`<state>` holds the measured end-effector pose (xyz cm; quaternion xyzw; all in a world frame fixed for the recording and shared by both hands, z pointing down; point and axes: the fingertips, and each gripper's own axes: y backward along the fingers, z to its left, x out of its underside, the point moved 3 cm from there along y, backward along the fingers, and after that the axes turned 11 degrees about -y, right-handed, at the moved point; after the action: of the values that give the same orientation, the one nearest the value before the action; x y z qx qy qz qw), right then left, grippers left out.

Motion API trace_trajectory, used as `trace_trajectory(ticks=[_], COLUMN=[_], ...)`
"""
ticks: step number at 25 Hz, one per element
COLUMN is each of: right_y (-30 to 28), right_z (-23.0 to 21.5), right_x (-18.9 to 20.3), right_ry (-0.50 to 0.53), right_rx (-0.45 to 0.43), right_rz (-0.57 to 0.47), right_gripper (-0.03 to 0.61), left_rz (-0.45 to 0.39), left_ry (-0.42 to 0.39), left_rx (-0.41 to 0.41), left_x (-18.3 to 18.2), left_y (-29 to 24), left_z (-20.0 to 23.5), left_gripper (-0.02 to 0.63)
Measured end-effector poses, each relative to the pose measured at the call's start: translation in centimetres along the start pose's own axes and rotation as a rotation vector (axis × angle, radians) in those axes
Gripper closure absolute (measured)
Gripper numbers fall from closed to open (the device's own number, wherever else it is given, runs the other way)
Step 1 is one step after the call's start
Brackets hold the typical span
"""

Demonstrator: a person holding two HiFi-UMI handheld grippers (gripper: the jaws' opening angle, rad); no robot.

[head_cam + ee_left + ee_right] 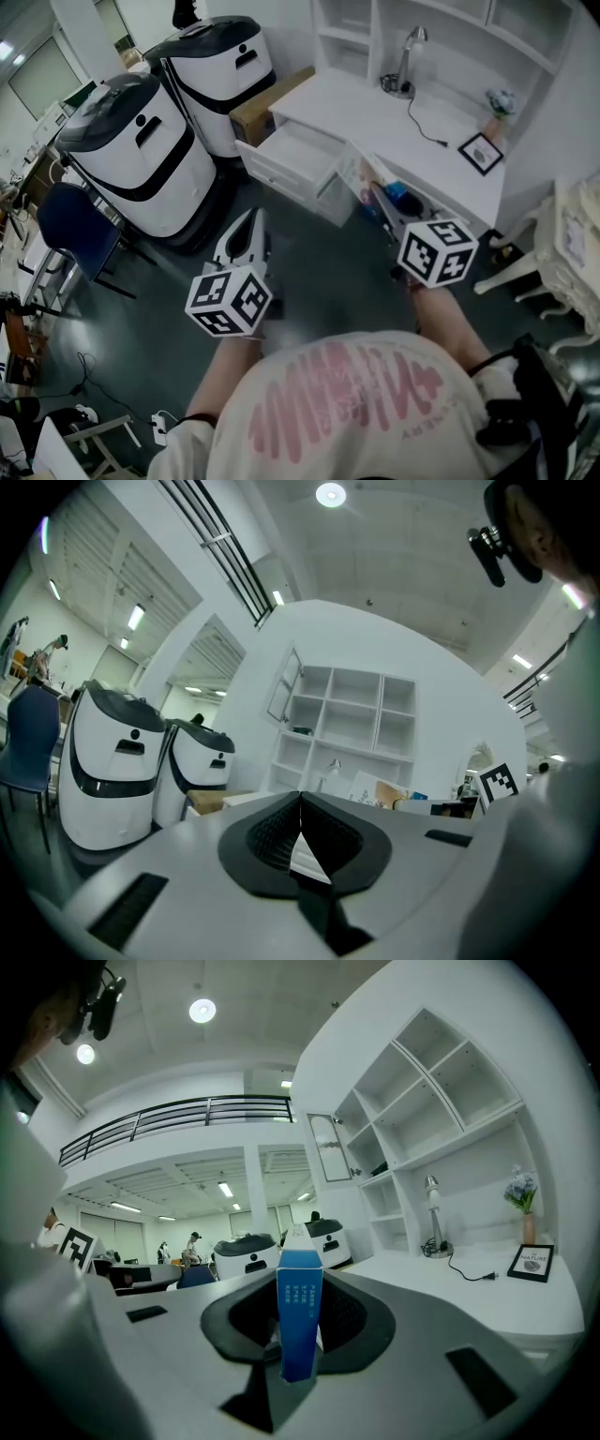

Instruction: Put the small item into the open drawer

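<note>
Ahead, dark floor [319,272] lies between the tongs and the white surface [375,112], whose open drawer [298,150] juts toward the frame's centre. Two rounded, glossy white machines [141,159] (black-banded) crowd the upper left. The small blue box [300,1307], a slim carton with crisp edges, stands upright, clamped in the right tongs [298,1241], well apart from the drawer. The left tongs [300,803] are clenched together, empty.
</note>
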<state>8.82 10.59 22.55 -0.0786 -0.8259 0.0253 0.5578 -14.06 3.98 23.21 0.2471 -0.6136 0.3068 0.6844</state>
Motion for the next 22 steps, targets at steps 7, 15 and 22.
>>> trace_trajectory(ticks=[7, 15, 22], right_y=[-1.7, -4.8, -10.1], right_z=[-0.6, -2.1, -4.5], right_x=[1.3, 2.1, 0.7], right_ry=[-0.013, -0.023, -0.005], right_rx=[0.015, 0.021, -0.001], right_rz=[0.036, 0.081, 0.086], right_gripper=[0.486, 0.486, 0.486], left_rz=[0.021, 0.059, 0.042], left_ry=[0.034, 0.072, 0.077], left_rx=[0.006, -0.003, -0.025], left_x=[1.5, 3.1, 3.0], left_y=[-1.1, -3.7, -9.0], left_z=[1.2, 2.8, 5.2], left_gripper=[0.583, 0.584, 0.583])
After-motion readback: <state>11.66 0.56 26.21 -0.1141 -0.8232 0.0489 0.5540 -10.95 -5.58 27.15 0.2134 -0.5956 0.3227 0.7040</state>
